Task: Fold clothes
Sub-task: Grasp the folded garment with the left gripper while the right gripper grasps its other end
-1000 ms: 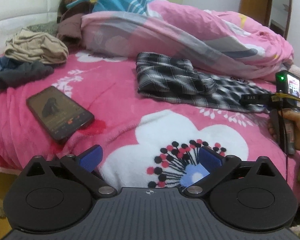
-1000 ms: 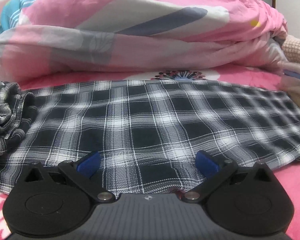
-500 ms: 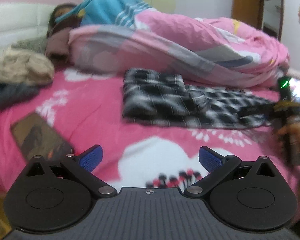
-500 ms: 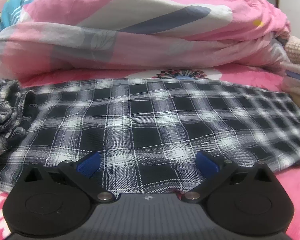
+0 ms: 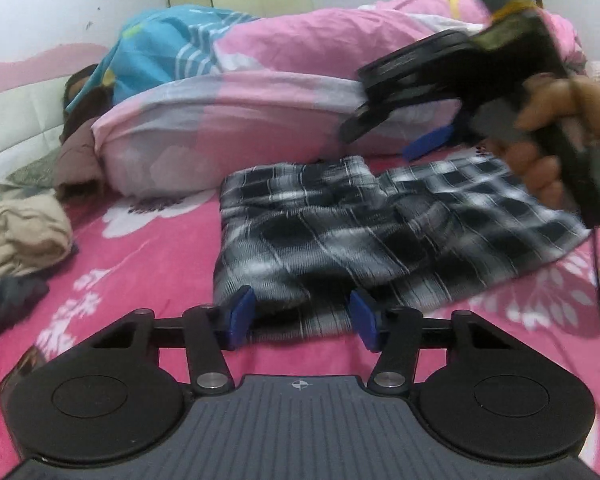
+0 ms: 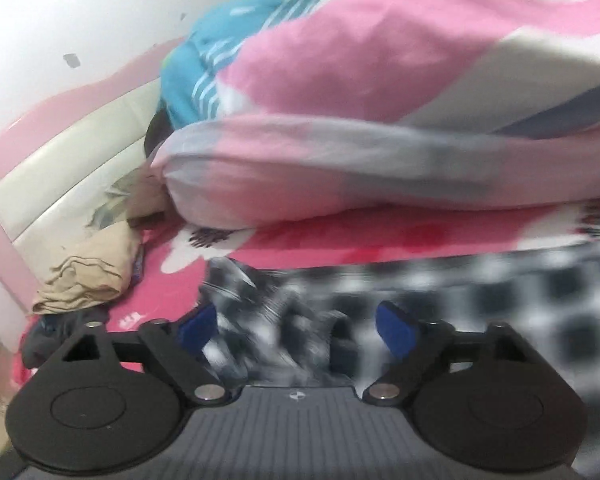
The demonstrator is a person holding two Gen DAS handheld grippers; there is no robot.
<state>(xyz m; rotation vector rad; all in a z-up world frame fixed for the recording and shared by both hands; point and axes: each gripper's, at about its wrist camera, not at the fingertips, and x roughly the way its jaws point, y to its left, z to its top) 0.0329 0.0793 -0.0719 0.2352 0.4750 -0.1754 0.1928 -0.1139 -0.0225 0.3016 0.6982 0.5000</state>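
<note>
Left wrist view: the left gripper (image 5: 302,314) sits low at the near edge of the checked garment (image 5: 380,236), which lies flat on the pink flowered bedspread (image 5: 148,240). Its jaws have just been closing, from wide apart a second ago to about half that now, with a bunched fold of the cloth's near left corner between them. The blue pads (image 5: 240,314) look close to the fabric, but whether they press on it yet cannot be told. A second ago this gripper was well back over bare bedspread; it has come forward to the cloth.

Beyond it, the right gripper (image 5: 428,144), held in a hand (image 5: 548,148), hovers above the far side of the garment. In the blurred right wrist view its jaws (image 6: 296,328) have just been narrowing a little, still apart, with rumpled checked cloth (image 6: 480,300) under and between them, nothing clamped. It has swung from facing the flat middle of the garment toward the crumpled left end.

Both grippers seem to be setting up to take the left end, likely for a first fold. Behind lie the pink quilt (image 5: 300,92), a tan heap of clothes (image 5: 20,236), and a person lying under the covers.
</note>
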